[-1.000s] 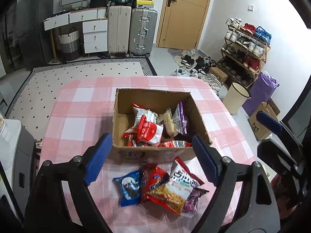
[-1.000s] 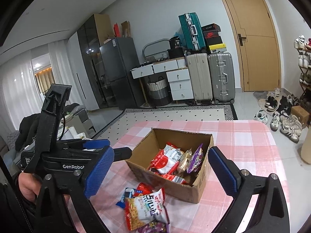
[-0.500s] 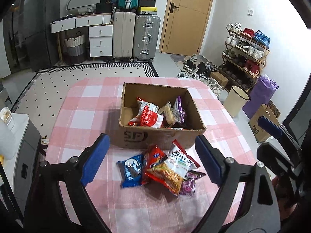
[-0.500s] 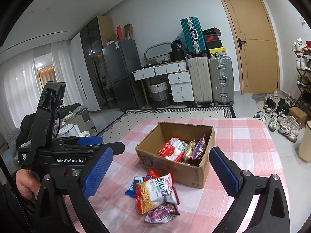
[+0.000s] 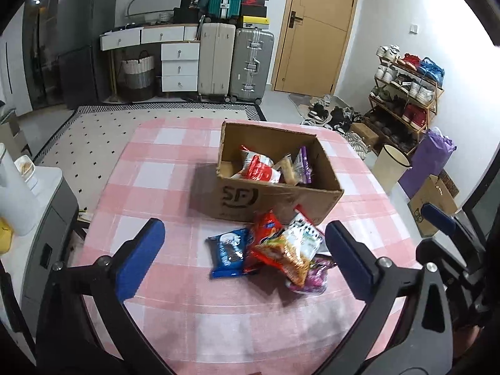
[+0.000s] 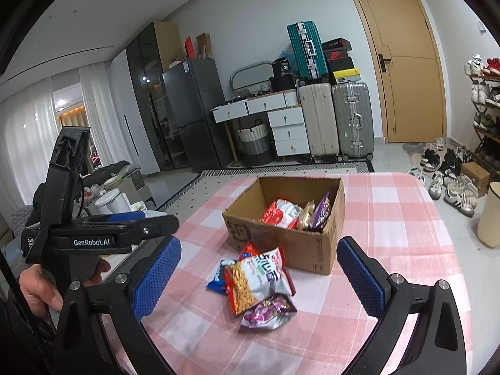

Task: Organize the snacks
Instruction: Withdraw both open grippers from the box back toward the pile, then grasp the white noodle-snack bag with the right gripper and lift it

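Observation:
A cardboard box point(image 5: 275, 200) point(image 6: 312, 250) stands on the pink checked table and holds several snack packets, among them a red-and-white one point(image 5: 261, 170) and a purple one point(image 6: 322, 211). In front of it lies a small heap: a blue packet point(image 5: 226, 251), a red packet point(image 5: 265, 226), an orange-and-white noodle packet point(image 5: 290, 248) point(image 6: 254, 276) and a purple packet point(image 6: 268, 311). My left gripper point(image 5: 245, 251) is open and empty, hovering before the heap. My right gripper point(image 6: 257, 270) is open and empty, also short of the heap.
The pink checked table point(image 5: 162, 187) has its edge on the left beside a grey appliance point(image 5: 47, 218). Suitcases point(image 5: 234, 59), drawers, a door and a shoe rack point(image 5: 406, 93) stand far behind. The left gripper's body point(image 6: 93, 237) shows at the left of the right wrist view.
Both grippers have pulled back from the box and heap, so these look smaller and farther away. Both stay open. The snacks have not moved.

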Available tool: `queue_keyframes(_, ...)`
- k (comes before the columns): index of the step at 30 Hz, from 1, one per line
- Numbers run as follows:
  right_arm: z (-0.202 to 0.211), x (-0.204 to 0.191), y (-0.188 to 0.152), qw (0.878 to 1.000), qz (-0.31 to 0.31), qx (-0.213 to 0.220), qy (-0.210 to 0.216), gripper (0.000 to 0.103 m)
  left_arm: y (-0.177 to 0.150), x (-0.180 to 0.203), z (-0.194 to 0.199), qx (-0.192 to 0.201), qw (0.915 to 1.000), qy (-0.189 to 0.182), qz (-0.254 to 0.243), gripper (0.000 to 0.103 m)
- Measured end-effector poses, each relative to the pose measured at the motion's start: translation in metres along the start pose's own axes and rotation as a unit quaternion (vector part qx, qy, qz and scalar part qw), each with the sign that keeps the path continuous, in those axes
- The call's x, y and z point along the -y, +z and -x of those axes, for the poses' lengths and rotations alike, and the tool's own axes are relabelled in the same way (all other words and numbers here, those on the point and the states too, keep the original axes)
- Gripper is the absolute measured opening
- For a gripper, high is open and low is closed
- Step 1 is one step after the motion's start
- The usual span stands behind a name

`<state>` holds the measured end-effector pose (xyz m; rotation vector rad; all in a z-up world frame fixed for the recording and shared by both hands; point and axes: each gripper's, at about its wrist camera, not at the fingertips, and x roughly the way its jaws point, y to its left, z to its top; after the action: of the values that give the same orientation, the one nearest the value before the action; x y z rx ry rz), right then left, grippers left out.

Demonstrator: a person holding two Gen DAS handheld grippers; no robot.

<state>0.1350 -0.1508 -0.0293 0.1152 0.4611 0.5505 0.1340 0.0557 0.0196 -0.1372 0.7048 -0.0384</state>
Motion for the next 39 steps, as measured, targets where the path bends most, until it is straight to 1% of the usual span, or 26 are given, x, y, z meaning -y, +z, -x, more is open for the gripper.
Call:
queue_keyframes(5, -0.008, -0.001, -0.013, 1.000, 0.001, -0.016, -0.002, 0.102, -0.016, -0.019, -0.002, -0.013, 0.9996, -0.008, 0.024, 0.102)
queue_keyframes(11, -0.024, 0.001, -0.024, 0.999, -0.002, -0.035, 0.001, 0.102, -0.036, -0.029, -0.009, -0.012, 0.9993, -0.014, 0.033, 0.102)
queue_keyframes(20, -0.066, 0.003, -0.038, 0.997, 0.007, -0.076, 0.010, 0.102, -0.066, -0.042, -0.033, -0.014, 0.9988, -0.021, 0.042, 0.102)
queue_keyframes(23, -0.083, 0.003, -0.041, 0.996, 0.014, -0.093, 0.011, 0.102, -0.072, -0.048, -0.044, -0.021, 0.9981, -0.027, 0.051, 0.102)
queue_keyframes(29, -0.121, 0.000, -0.044, 0.992, 0.036, -0.123, 0.007, 0.102, -0.083, -0.061, -0.069, -0.047, 0.9964, -0.025, 0.065, 0.102)
queue_keyframes(33, -0.144, -0.001, -0.045, 0.989, 0.045, -0.142, 0.009, 0.102, -0.086, -0.067, -0.080, -0.054, 0.9954, -0.027, 0.073, 0.102)
queue_keyframes(39, -0.165, 0.009, -0.044, 0.987, 0.023, -0.155, 0.015, 0.102, -0.087, -0.072, -0.095, -0.067, 0.9939, -0.034, 0.081, 0.102)
